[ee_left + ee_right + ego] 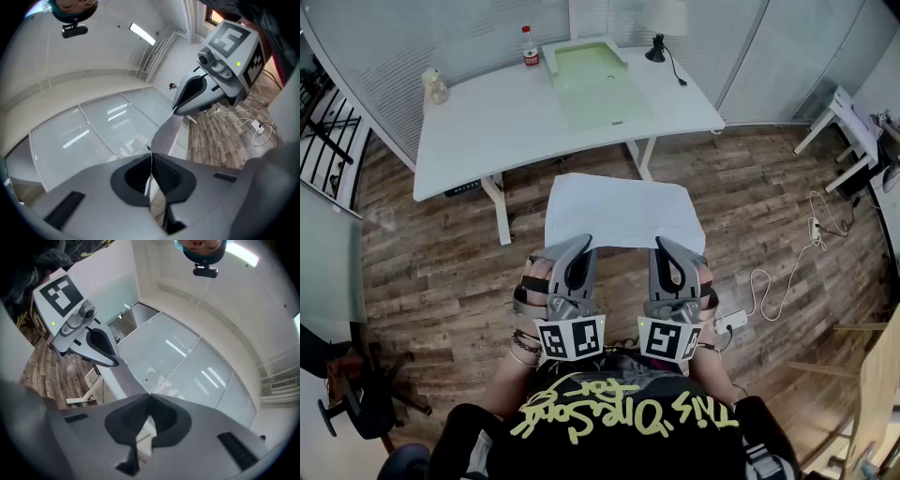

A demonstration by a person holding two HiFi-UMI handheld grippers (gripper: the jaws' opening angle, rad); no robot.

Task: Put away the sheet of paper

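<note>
Sheet of paper [619, 211], white and slightly rumpled, is held out flat in the air above the wooden floor [441, 253], just short of the white tabletop [506, 122] that lies at 12 o'clock from it in the head view. Its near edge is pinched at two places. The left gripper [581, 242] has it at the 7 o'clock corner and the right gripper [664, 244] at the 5 o'clock corner, both pointing level and side by side. Each pair of jaws is closed on the sheet of paper. In the left gripper view and the right gripper view the thin edge of the paper runs straight between the dark pads, which meet on it, and the sheet stretches across to the other gripper.

On the tabletop, a pale green tray [595, 89] sits at 12 o'clock from the sheet. A bottle [530, 47] with a red label stands at the tray's 10 o'clock, near the far edge. A lamp [666, 17] with a white shade stands at the tray's 2 o'clock. A small pale jar [437, 87] is at the tabletop's left end, well apart from the rest.

On the floor at 4 o'clock from the sheet lies a white power strip [733, 321] with a looping white cable [769, 281]. A black chair [356, 394] is at 8 o'clock, at the frame's lower left.
</note>
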